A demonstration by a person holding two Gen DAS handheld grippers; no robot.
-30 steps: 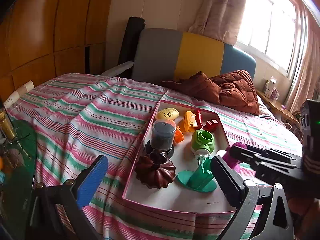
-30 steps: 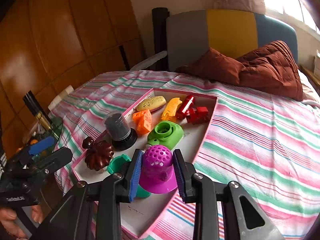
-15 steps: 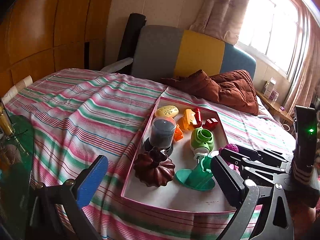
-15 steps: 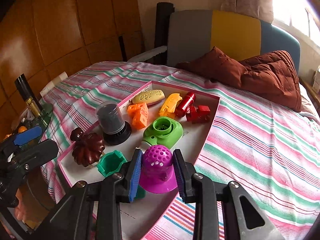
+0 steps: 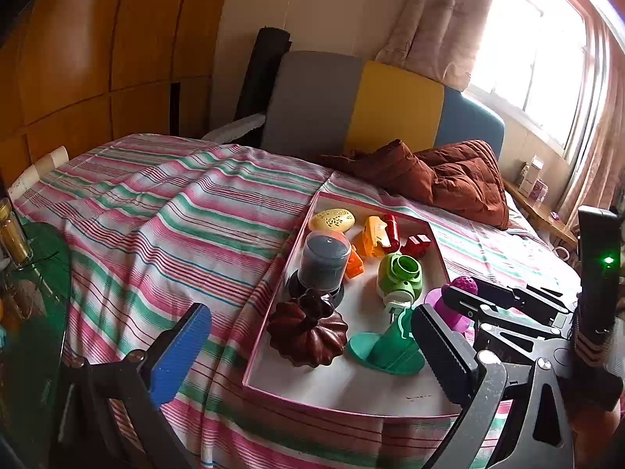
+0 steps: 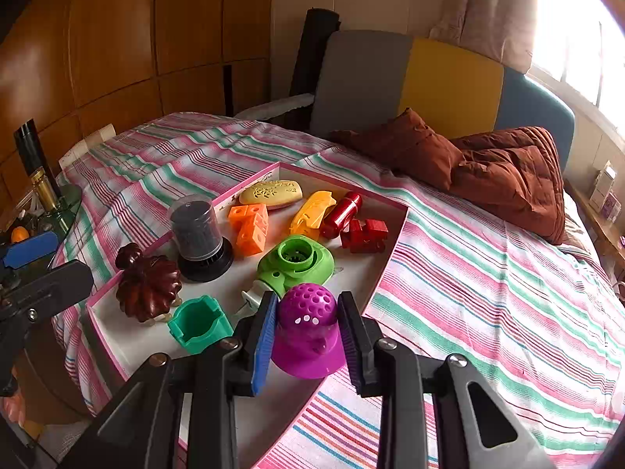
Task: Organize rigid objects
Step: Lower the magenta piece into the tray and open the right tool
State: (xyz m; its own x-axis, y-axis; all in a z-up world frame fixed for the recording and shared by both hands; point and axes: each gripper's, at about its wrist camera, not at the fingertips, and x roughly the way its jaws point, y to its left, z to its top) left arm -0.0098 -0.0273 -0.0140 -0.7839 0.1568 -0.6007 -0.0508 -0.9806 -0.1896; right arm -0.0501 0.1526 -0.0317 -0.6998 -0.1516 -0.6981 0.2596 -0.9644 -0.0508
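Striped bedspread [image 6: 488, 273] beneath pink-rimmed tray [image 6: 394, 242]

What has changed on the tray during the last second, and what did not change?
The right gripper stays shut on the purple perforated piece and has rolled slightly, so the tray looks less tilted in its view. Nothing was released. The left gripper stays open, and the tray items have not moved.

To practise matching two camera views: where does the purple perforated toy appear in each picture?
Left wrist view: purple toy at right of centre, clamped by the right gripper.
Right wrist view: low centre, between that gripper's pads.
Shared landmark: green round toy just beyond it.
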